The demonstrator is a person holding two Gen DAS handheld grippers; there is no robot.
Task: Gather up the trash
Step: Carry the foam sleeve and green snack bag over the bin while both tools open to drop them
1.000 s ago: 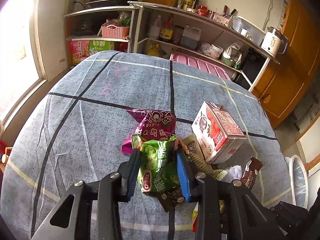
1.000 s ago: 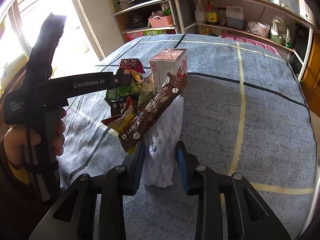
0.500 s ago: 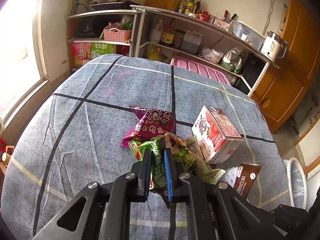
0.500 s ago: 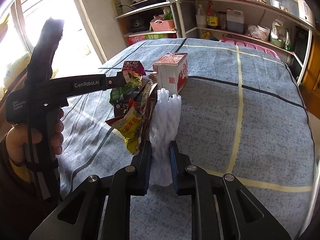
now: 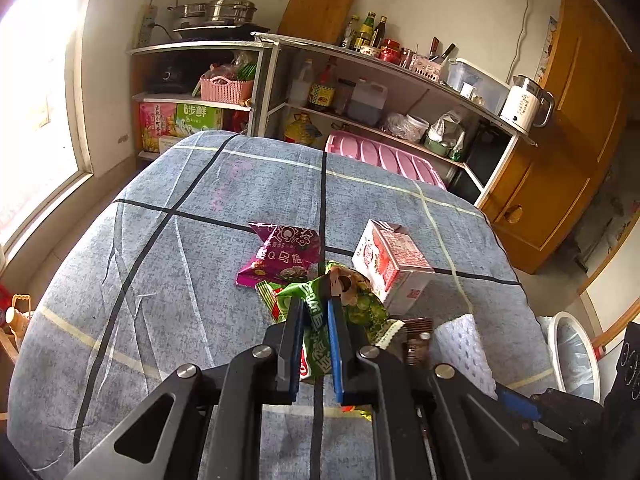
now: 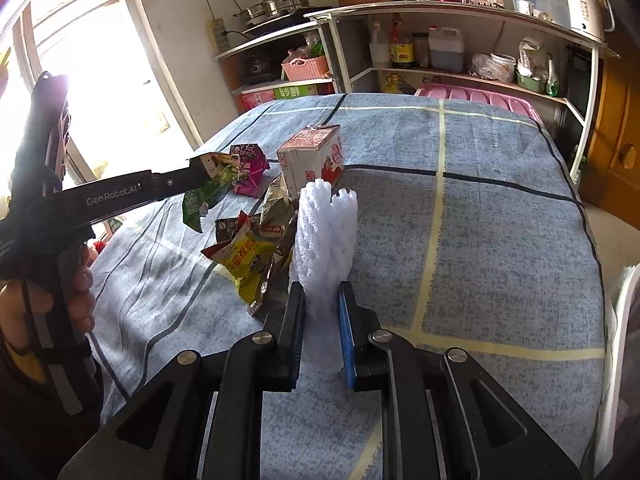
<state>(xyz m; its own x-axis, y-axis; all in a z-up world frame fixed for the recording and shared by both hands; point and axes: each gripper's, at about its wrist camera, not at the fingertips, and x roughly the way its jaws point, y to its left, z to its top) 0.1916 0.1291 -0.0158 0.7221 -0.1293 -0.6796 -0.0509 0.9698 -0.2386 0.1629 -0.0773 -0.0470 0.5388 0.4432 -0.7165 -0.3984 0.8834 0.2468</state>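
On the left wrist view, my left gripper (image 5: 314, 308) was clenched on a green snack wrapper (image 5: 320, 320), raised above the table (image 5: 160, 280) near the juice carton (image 5: 390, 266). On the right wrist view, my right gripper (image 6: 320, 304) gripped white foam netting (image 6: 326, 240) beside the wrapper pile (image 6: 250, 256).

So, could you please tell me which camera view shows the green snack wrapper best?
The right wrist view: the green snack wrapper hangs in profile from the left hand-held gripper, lifted off the blue tablecloth. The left wrist view shows the wrapper only partly, pinched between that gripper's own fingers.
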